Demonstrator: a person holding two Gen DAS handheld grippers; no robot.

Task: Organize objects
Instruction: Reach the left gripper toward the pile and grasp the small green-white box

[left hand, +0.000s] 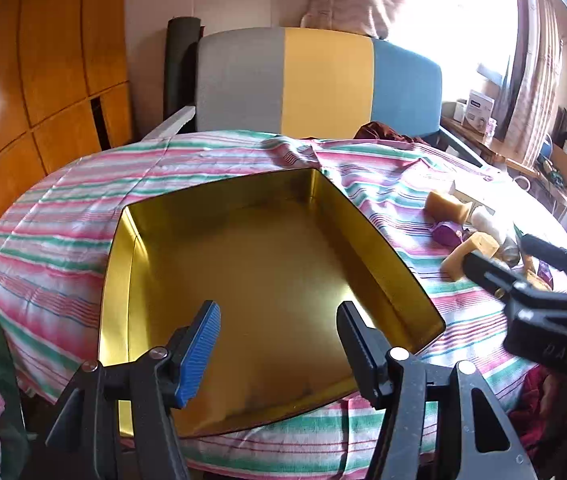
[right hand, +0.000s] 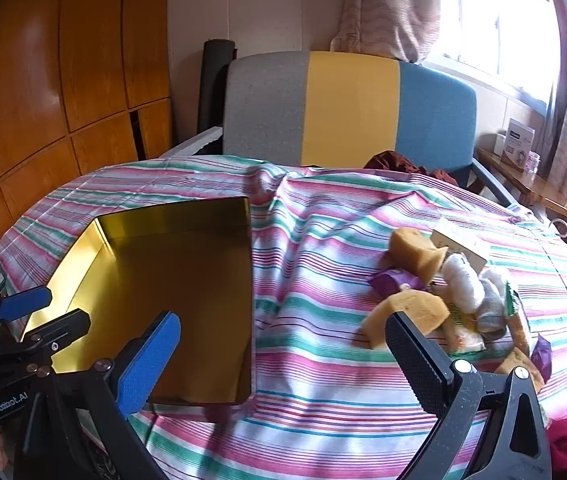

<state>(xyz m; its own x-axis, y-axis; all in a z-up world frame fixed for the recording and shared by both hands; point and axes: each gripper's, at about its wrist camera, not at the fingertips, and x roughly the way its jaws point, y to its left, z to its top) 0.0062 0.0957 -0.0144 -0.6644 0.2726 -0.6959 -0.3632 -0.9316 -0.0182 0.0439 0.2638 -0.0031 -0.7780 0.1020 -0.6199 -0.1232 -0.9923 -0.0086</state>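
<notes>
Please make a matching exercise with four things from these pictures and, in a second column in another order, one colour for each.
Things:
1. tin box
2. wrapped sweet
3. sponge nearest the right gripper
4. middle stripe of the chair back

Colours:
a. purple
b. gold inside
c. bright yellow
d. tan

Pairs: 1-b, 2-a, 3-d, 4-c

The shallow gold metal tin lies open with a bare floor, so entry from above is unobstructed. Striped cloth between tin and the heap of tan sponges lies free; wrinkles rise behind.
</notes>
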